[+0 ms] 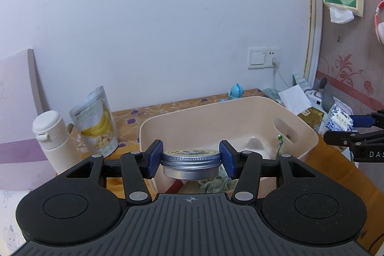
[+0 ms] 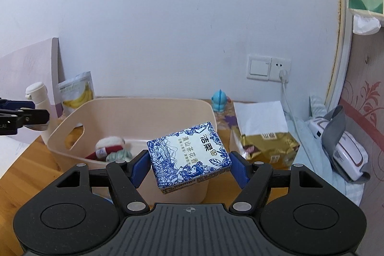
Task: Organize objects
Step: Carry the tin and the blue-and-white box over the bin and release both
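My left gripper [image 1: 191,160] is shut on a round metal tin [image 1: 191,163] with a printed lid, held above the near left corner of a beige bin [image 1: 216,112]. My right gripper [image 2: 189,166] is shut on a blue-and-white tissue pack [image 2: 189,156], tilted, over the bin's [image 2: 134,112] near right corner. Inside the bin lie a soft red-and-white toy [image 2: 109,145] and a greenish cloth [image 1: 213,184]. The right gripper also shows at the right edge of the left wrist view [image 1: 355,133], with the tissue pack [image 1: 340,119] in it.
A white flask [image 1: 51,136] and a banana chip pouch [image 1: 96,121] stand left of the bin. A blue toy [image 2: 219,102], a gold packet [image 2: 266,148], white paper [image 2: 260,116] and a white device with a grey strap [image 2: 340,148] lie to its right. A wall socket [image 2: 280,70] holds a plug.
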### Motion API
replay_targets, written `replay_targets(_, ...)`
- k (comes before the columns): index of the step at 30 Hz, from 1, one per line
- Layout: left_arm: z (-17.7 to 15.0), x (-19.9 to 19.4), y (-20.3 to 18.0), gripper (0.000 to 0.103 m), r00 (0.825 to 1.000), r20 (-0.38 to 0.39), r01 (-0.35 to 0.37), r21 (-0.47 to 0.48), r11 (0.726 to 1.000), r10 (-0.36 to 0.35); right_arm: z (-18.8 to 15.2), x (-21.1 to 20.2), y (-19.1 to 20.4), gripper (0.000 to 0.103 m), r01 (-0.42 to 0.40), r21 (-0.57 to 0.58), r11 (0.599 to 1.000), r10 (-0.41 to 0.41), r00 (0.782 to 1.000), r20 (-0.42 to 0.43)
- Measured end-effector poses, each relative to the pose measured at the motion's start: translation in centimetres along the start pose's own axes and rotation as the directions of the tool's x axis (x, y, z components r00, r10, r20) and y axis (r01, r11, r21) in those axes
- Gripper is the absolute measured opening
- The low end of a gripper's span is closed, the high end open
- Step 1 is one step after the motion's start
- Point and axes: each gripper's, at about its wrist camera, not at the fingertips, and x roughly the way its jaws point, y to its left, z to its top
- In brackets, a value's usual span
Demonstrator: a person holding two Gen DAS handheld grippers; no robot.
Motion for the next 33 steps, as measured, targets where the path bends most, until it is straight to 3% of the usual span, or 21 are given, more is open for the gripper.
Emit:
replay_targets(6, 0.4, 3.1, 0.0, 0.053, 0.999, -0.044, 0.024, -0.047, 0.999, -0.026, 1.3, 1.5, 0.2, 0.069, -0.007, -0.014, 1.000, 0.007, 1.000, 0.010)
replay_targets(18, -0.4, 8.8, -0.8, 0.053, 0.987, -0.161, 0.026, -0.016, 1.000, -0.028, 2.4, 5.3, 0.9, 0.069, -0.029, -0.054, 0.998, 0.028, 0.999, -0.032)
replay_targets(33, -1.9, 11.2, -1.0, 0.053, 0.966, -0.255, 0.028, -0.001, 1.000, -0.027, 1.6, 8.7, 2.1, 0.069, -0.055, -0.088, 0.995, 0.044, 0.991, -0.126)
